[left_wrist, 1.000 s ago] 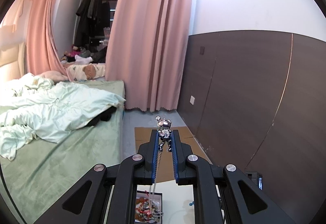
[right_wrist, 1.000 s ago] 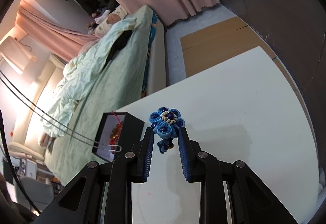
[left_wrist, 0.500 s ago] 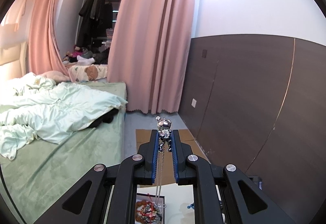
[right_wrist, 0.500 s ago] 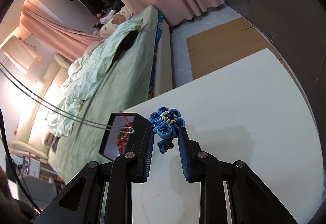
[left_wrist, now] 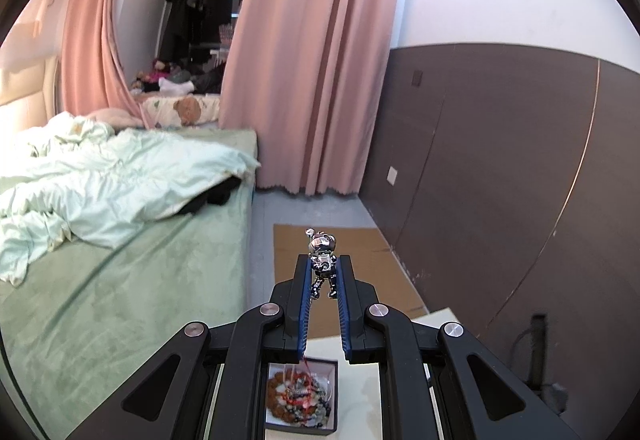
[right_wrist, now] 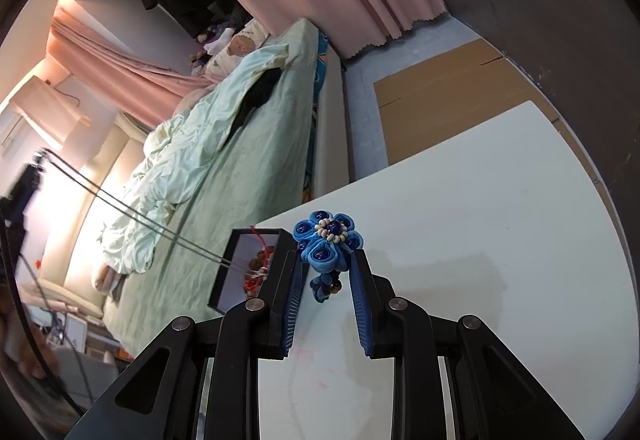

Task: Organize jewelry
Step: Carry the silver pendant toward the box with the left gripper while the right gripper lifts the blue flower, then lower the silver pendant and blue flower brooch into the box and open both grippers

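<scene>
My left gripper (left_wrist: 323, 264) is shut on a silver bear pendant (left_wrist: 322, 252), held high above the table. Its chain (left_wrist: 308, 316) hangs down into the black jewelry box (left_wrist: 302, 400), which holds beads and red cord. In the right wrist view my right gripper (right_wrist: 326, 260) is shut on a blue fabric flower ornament (right_wrist: 327, 240) with a beaded centre, just above the white table (right_wrist: 480, 240). The black box (right_wrist: 248, 268) stands to its left at the table edge, and the taut chain (right_wrist: 132, 216) runs up from it to the left.
A bed with a pale green duvet (left_wrist: 100, 192) lies left of the table. Pink curtains (left_wrist: 304, 60) hang behind. A dark panelled wall (left_wrist: 500, 168) is on the right. Flat cardboard (right_wrist: 440, 96) covers the floor beyond the table.
My left gripper has risen with the pendant, drawing the chain up out of the box. My right gripper has shifted slightly left, closer to the box, still holding the flower.
</scene>
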A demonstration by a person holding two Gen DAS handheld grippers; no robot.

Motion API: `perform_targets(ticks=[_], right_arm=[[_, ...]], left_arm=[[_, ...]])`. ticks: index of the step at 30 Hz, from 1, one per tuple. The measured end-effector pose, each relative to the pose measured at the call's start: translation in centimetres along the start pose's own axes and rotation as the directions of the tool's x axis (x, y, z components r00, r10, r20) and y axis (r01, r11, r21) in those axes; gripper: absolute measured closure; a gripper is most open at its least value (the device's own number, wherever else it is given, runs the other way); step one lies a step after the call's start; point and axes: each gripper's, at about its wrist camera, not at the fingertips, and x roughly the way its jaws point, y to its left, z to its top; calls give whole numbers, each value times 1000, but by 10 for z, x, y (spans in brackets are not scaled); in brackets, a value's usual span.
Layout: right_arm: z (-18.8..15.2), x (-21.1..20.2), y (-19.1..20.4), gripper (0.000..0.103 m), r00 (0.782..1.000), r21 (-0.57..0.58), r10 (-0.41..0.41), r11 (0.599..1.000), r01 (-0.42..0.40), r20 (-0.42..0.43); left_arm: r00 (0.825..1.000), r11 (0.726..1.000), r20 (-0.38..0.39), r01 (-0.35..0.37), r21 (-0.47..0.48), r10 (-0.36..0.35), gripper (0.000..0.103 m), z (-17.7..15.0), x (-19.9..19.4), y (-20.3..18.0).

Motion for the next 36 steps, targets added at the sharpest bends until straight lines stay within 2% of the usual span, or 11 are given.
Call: perform_targets(ticks=[10, 12, 17, 20, 22, 24, 26, 30, 34, 36], right_arm=[[1, -1, 18, 77, 994, -4, 100, 995, -100, 39], [1, 3, 22, 77, 993, -4, 113, 994, -113, 40], [0, 16, 30, 77, 990, 0, 139, 990, -139, 33], [-1, 23, 38, 77, 986, -14, 166, 986, -165, 30], [-2, 29, 44, 77, 982, -26, 186, 982, -185, 27], [-2, 35, 49, 77, 979, -35, 204, 979, -203, 19], [-4, 44, 54, 77, 976, -40, 216, 976, -216, 3], [-6, 66, 64, 77, 975, -44, 220, 974, -221, -36], [-10, 86, 72, 74, 963, -21, 260, 965, -262, -68], [-12, 98, 76, 55, 964, -14, 241, 970, -244, -113]], left_arm=[[989, 991, -143, 8, -131, -27, 90, -58, 51, 26], [988, 984, -143, 29, -175, -55, 90, -67, 56, 32], [979, 974, -176, 58, -217, -98, 89, -91, 71, 42], [972, 968, -215, 41, -248, -97, 87, -98, 77, 50], [967, 964, -236, 35, -265, -100, 75, -101, 78, 58], [971, 962, -220, 28, -273, -91, 37, -103, 74, 64], [981, 958, -185, 9, -286, -64, 24, -101, 67, 72], [985, 954, -165, -5, -298, -46, 22, -96, 61, 83], [987, 946, -157, -16, -324, -37, 22, -94, 59, 94], [987, 944, -155, -15, -330, -38, 22, -93, 59, 96]])
